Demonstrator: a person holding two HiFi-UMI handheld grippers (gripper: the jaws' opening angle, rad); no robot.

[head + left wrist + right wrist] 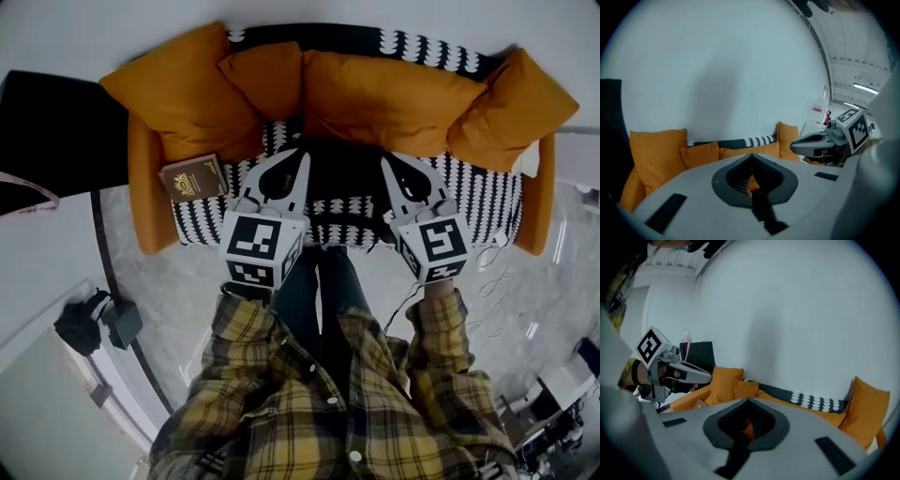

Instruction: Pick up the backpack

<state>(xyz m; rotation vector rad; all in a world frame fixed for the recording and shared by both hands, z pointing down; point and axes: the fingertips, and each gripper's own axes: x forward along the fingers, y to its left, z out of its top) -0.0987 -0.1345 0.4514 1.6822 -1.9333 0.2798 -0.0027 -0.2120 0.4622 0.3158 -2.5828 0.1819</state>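
Hovering over sofa (487, 202), left claw (302, 156), right claw (385, 162) (both closed), cushions (384, 98), book (193, 177).

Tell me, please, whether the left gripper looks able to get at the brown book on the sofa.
Probably yes: the book lies uncovered at the left end of the sofa, with nothing between it and the left gripper hovering beside it. The jaws are shut, so they would need to open.

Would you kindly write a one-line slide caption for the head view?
Left gripper and right gripper, both shut, held above a sofa with orange cushions.
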